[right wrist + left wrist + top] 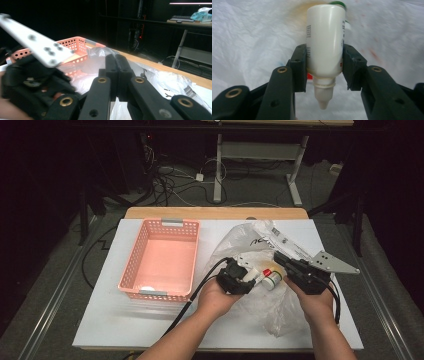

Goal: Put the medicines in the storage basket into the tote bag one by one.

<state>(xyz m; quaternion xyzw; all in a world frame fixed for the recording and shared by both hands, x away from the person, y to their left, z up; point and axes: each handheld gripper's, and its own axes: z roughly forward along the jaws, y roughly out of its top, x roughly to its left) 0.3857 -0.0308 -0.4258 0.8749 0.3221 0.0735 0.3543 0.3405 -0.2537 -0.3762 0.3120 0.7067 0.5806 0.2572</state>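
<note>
Grip status, left gripper (324,67): I read both pads pressed against the sides of a small white dropper bottle (325,42), jaws part-way closed to the width of the bottle body. In the left gripper view the bottle stood between the jaws with its ribbed white nozzle pointing back toward the camera and its base pointing away. Printed text ran along the bottle's side. Behind it lay the crumpled clear plastic bag (249,37).

Grip status, right gripper (116,75): I saw the two black jaws brought fully together, touching along their length. Whether any film of the bag was caught between them I could not tell.

Position, high view: I saw the left gripper (250,279) and right gripper (282,262) close together over the plastic bag (235,237), at the right half of the white table (100,320). A second item, a small container with a red cap and green label (271,279), lay on the bag between the two grippers. The pink perforated basket (134,255) stood to the left of the bag, apart from both grippers.
</note>
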